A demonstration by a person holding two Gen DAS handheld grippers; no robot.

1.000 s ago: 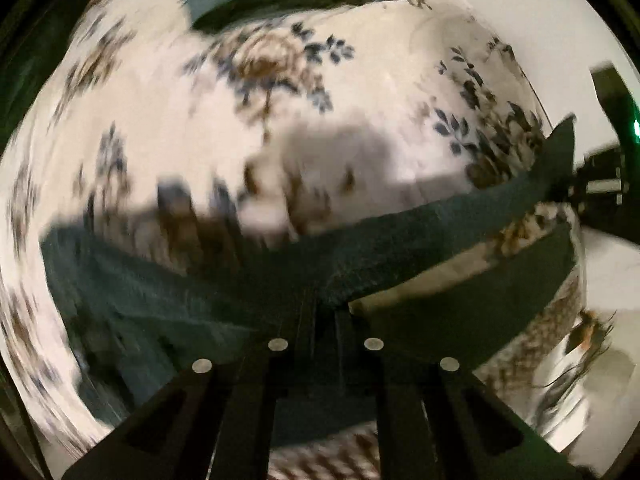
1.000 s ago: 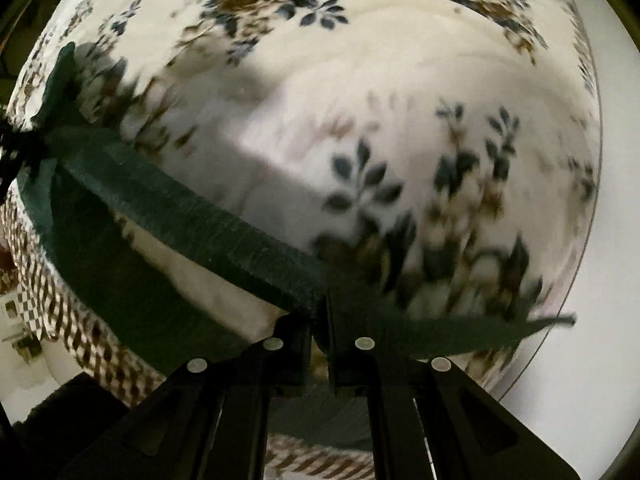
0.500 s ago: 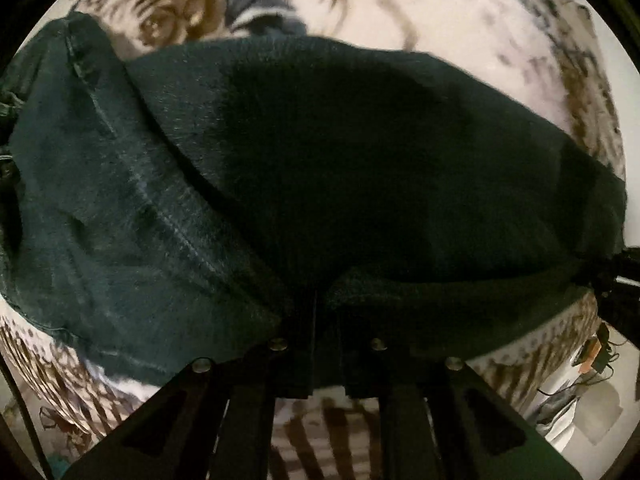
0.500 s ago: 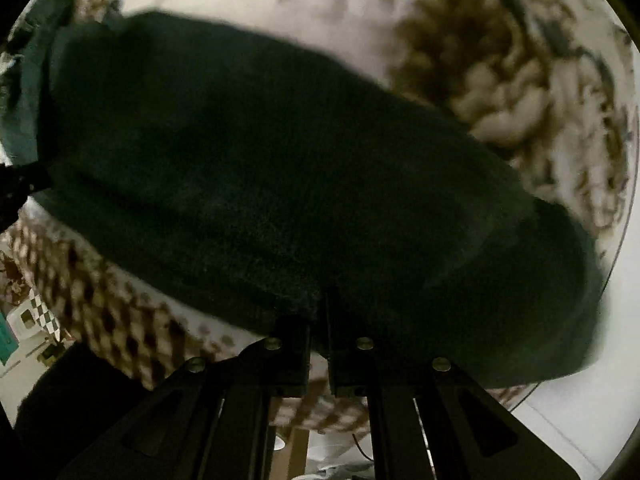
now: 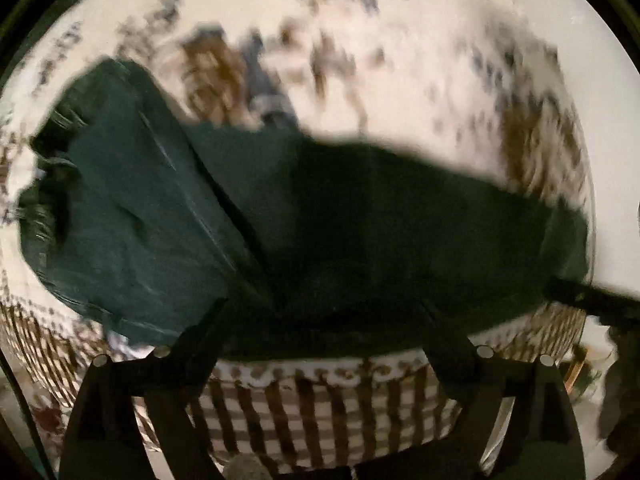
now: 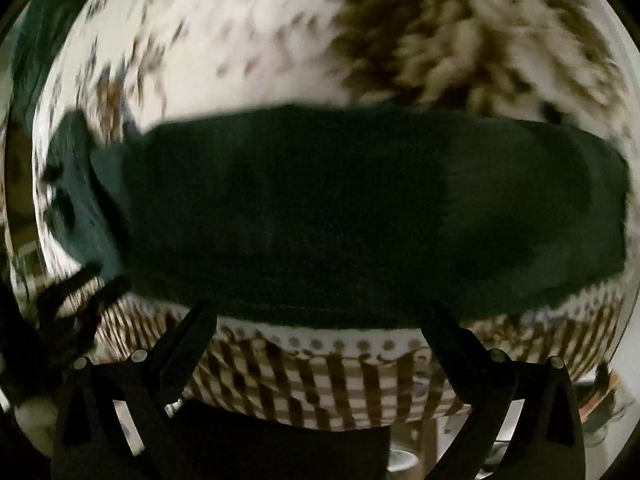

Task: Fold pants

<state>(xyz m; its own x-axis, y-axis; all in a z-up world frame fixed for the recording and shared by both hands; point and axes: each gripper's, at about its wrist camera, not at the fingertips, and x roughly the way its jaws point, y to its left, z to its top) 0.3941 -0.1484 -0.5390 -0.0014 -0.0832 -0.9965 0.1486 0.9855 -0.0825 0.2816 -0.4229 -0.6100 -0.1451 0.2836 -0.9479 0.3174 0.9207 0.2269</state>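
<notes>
Nearest in the left wrist view, the left claw (image 5: 322, 316) stands spread wide, its two fingers apart with nothing pinched between them. Its fingertips sit at the near hem of the pants (image 5: 360, 232). In the right wrist view the right claw (image 6: 320, 312) is likewise spread wide and pinches nothing, its tips at the near edge of the pants (image 6: 340, 216).

Just beyond both claws, the dark green pants lie folded flat on the cloth (image 5: 400, 80), a pale cover with brown and blue flowers and a checked border (image 5: 320, 400) hanging over the near edge. In the left view, a lighter green part with seams spreads out to the left. The far cloth (image 6: 260, 40) is blurred.
</notes>
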